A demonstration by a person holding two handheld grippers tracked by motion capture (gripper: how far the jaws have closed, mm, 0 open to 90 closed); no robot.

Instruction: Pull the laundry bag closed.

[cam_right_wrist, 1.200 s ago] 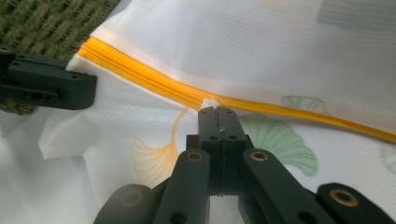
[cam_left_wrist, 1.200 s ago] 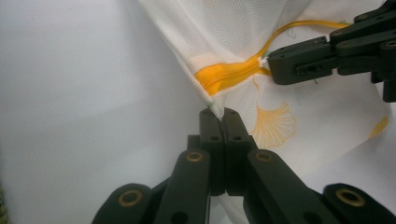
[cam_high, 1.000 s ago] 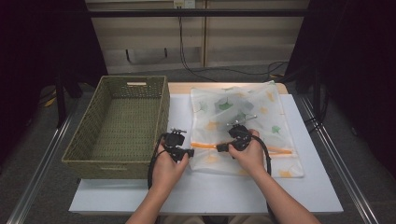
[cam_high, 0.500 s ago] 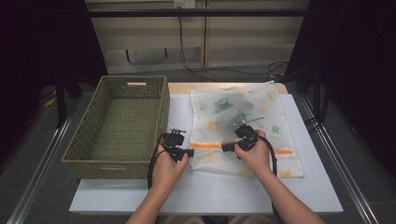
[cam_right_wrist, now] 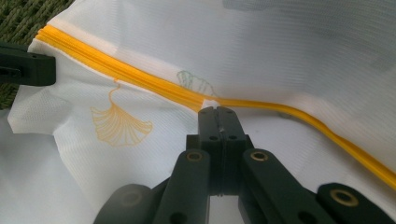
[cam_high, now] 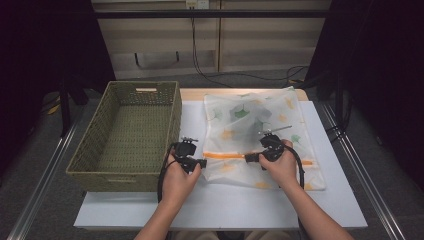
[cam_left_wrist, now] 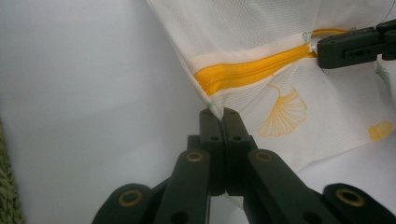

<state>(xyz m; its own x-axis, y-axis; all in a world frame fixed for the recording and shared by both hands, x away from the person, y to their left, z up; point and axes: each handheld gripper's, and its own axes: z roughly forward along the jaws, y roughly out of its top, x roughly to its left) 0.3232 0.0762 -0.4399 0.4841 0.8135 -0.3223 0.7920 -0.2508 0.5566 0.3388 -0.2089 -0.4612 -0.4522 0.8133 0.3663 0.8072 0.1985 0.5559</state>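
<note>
Pinching the mesh bag [cam_high: 260,135] at two spots along its orange zipper [cam_high: 225,155], both grippers look set to work that zipper, and the likeliest trouble is a lost grip: the fabric is thin and slippery-looking, so a hard tug toward 3 o'clock could pull the corner out of the left gripper [cam_high: 202,163], which would let the whole bag slide across the white table [cam_high: 210,205] instead of letting the zipper run. Pulling off the zipper's line could also bunch the mesh under the slider and jam it. In the left gripper view the left gripper [cam_left_wrist: 218,115] has its jaws pressed together on the bag's corner just below the closed end of the zipper [cam_left_wrist: 247,72], with no gap between them. In the right gripper view the right gripper [cam_right_wrist: 218,113] is likewise clamped tight right at the zipper [cam_right_wrist: 140,74], at what I judge to be the slider, though the pull tab itself is too small to make out. The bag lies flat on the table at the centre right of the high view, its zipper running across from 9 to 3 o'clock between the two hands; the left gripper sits at the bag's 9 o'clock edge, the right gripper [cam_high: 248,158] a little way along toward 3 o'clock, touching the zipper. Dark items show faintly through the mesh. The woven basket [cam_high: 125,135] stands at 9 o'clock of the bag, just beside the left hand [cam_high: 177,181].
</note>
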